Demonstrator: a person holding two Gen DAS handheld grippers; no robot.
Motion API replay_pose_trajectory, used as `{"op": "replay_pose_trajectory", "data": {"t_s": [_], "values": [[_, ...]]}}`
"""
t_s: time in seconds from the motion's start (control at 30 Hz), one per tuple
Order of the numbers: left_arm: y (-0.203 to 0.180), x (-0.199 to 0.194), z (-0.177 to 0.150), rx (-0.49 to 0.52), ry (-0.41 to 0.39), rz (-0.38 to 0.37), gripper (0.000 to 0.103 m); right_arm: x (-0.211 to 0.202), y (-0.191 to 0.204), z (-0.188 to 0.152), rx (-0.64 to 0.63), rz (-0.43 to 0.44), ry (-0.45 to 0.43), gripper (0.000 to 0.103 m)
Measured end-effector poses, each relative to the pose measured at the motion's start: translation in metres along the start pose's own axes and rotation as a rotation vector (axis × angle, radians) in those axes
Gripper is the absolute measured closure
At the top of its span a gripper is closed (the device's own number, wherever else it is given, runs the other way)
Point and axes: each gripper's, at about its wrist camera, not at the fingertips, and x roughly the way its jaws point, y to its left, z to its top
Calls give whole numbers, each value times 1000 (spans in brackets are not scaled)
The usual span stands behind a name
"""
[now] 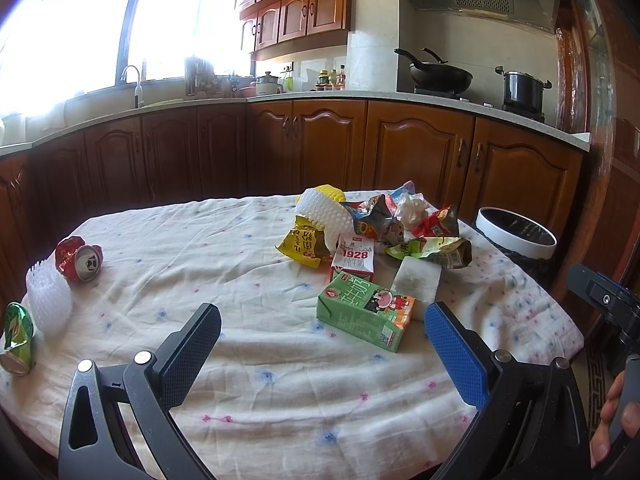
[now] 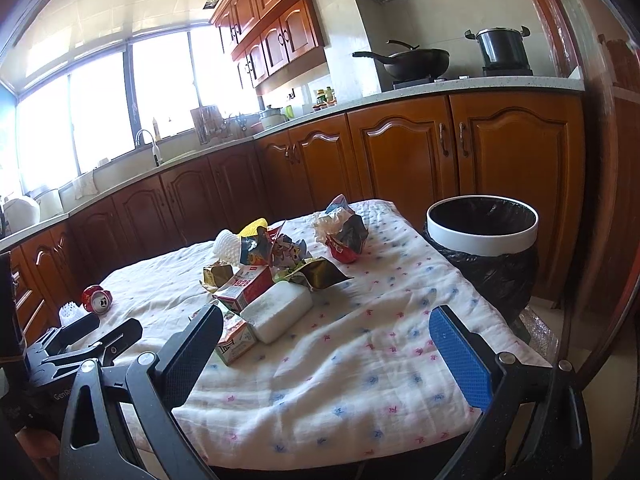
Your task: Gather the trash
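Two crushed cans are lying left of the left jaws: a red can [image 1: 82, 259] and a green can [image 1: 17, 336]. Two milk cartons are sitting ahead between them: a green carton [image 1: 366, 314] and a red-and-white carton [image 1: 354, 259]. One trash bin [image 2: 482, 226] is standing beyond the right jaws.

The left tool [image 1: 322, 322] is held level with its two fingers spread wide, nothing between them. The right tool [image 2: 326, 330] is likewise spread wide and holds nothing. A hand [image 1: 612, 420] grips the right tool's handle.
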Motion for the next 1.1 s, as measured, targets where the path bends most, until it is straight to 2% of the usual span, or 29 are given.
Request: {"op": "replay_pose_trajectory", "data": {"t_s": [0.73, 1.1], "values": [[-3, 0, -4, -1, 9, -6, 1, 4, 5, -4, 3, 6, 6, 0], [11, 27, 1, -48, 104, -36, 1, 16, 2, -6, 32, 58, 60, 0]]}}
